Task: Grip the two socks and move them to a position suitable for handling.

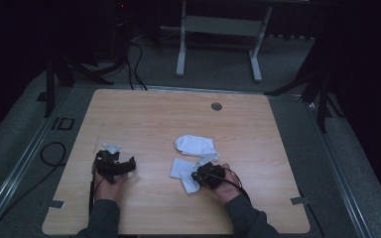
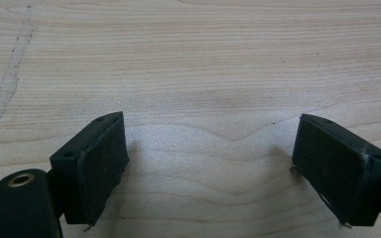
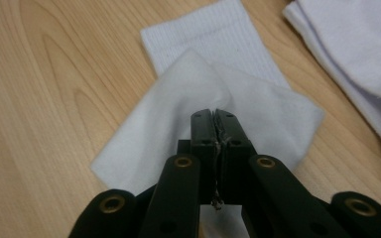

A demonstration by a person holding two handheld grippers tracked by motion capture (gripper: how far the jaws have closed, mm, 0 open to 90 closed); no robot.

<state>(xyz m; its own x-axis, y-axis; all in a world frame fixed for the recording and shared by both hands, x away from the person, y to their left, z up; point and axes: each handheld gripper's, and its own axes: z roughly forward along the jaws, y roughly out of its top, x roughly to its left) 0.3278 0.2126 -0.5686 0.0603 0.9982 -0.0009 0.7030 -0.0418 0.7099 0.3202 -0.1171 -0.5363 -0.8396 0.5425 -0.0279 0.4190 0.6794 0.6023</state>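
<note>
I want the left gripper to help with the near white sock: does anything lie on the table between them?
Nothing visible does. Bare table lies between the open left gripper and the near sock, which the right gripper is over, jaws shut. The second sock lies farther back.

Left gripper [image 2: 208,168] low over table, jaws wide apart, nothing between. Right gripper [image 3: 217,130] angled down, jaws pressed together. Both forearms enter from bottom edge, hands well apart.

A wooden table [image 1: 144,119] (light grain) bears two white socks [image 1: 195,144] [image 1: 182,171]
</note>
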